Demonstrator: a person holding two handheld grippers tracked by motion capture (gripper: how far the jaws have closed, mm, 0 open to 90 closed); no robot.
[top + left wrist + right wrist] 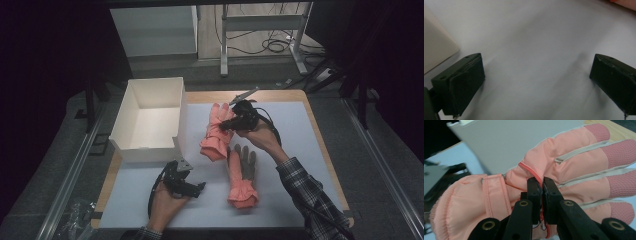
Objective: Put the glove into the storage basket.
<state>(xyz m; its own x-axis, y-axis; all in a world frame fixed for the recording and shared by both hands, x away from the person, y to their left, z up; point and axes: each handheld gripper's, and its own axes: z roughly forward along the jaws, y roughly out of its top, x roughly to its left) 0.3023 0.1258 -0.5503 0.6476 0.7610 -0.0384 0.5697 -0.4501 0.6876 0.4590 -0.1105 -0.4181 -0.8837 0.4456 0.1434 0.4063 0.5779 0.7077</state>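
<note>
The white box (150, 120) on the bench (295, 150) holds nothing. The right claw (542, 192) is clamped on a pink glove (564, 167) beside it. The left claw (536, 82) hangs spread apart over bare bench; a second glove (242, 175) lies nearby.

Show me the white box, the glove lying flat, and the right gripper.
white box (131, 146): high view, near wall.
flat glove (242, 172): high view, grey palm.
right gripper (541, 185): right gripper view, between fingertips.

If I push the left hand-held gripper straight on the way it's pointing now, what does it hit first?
Probably the grey-palmed glove. The left hand-held gripper, jaws open, points across bare mat toward it; depth is unclear.
</note>
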